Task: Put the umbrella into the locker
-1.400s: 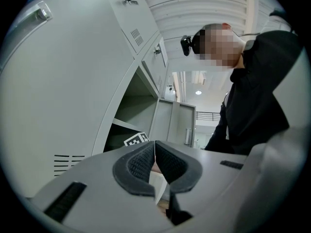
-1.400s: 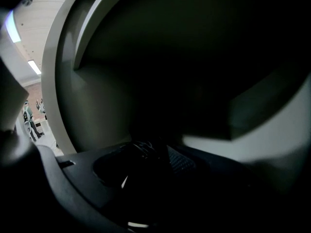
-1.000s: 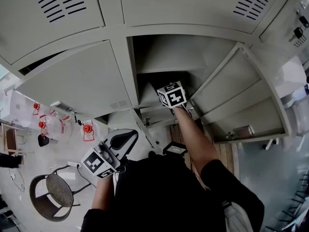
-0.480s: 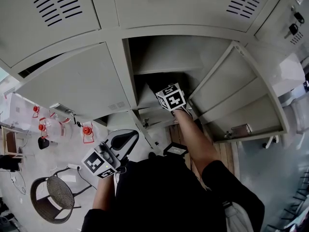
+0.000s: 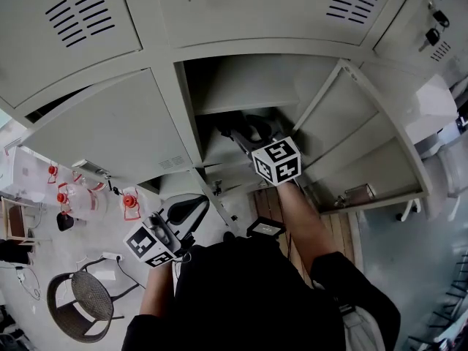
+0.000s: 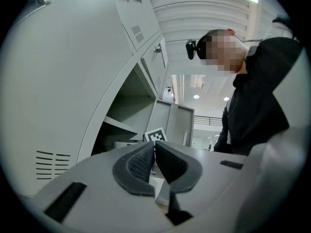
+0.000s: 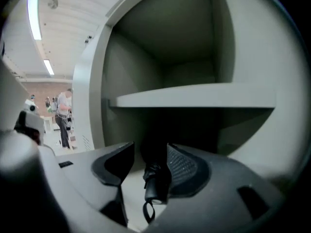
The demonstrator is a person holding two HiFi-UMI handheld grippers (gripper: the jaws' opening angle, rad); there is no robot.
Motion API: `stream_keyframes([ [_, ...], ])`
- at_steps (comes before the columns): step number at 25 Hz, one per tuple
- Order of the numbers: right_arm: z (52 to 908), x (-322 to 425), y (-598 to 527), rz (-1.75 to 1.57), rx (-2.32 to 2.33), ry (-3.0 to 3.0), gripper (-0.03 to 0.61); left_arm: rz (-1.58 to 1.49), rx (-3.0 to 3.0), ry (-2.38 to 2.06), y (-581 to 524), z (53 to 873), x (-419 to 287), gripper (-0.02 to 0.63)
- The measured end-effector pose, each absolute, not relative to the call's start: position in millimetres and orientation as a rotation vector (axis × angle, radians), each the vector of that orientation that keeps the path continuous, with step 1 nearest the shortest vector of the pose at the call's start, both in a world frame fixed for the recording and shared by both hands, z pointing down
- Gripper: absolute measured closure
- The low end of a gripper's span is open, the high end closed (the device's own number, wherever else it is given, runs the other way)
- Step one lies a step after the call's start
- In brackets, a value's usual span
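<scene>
A black folded umbrella lies in the open locker compartment, under its shelf. In the right gripper view the umbrella's handle end, with its strap hanging, shows in the gap between my jaws. It sits close to the right pad, and no pad presses on it. My right gripper is at the compartment's mouth; its jaws have just been closing a little and still stand open. My left gripper stays low at the left, shut on nothing.
The compartment's door swings open to the right. A closed locker door is on the left, and keys hang in a lock at the upper right. A wicker chair and red-capped items stand on the floor at the left.
My right gripper has drawn back out of the compartment, toward the lower right of the head view. That uncovers the umbrella lying inside. My left gripper has stayed where it was.
</scene>
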State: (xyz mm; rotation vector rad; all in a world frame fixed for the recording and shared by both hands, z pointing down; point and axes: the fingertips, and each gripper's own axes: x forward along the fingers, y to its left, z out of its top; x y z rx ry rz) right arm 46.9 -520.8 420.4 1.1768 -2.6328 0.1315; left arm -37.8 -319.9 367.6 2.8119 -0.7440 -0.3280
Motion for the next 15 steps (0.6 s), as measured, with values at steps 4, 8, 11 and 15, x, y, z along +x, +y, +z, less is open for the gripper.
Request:
stream_keyframes([
  [4,374.4,55.6,-494.5,0.072,1.188,-2.775,0.401,-0.337,2.818,-0.731,-322.0,363.4,-33.5,0.597],
  [8,335.0,66.3,-466.9,0.02,1.2,-2.879,0.468,-0.348,2.835,-0.717,-324.6,356.3,-27.8,0.597],
  [11,311.8,72.2,-444.7,-0.011,1.186,-2.934,0.522,-0.352,2.847,-0.701,-324.9,351.4,-21.8,0.597],
  [15,290.7,72.1,-416.0,-0.089,1.133,-2.966,0.561,-0.346,2.866,-0.679,-325.3,346.2,-12.4,0.597],
])
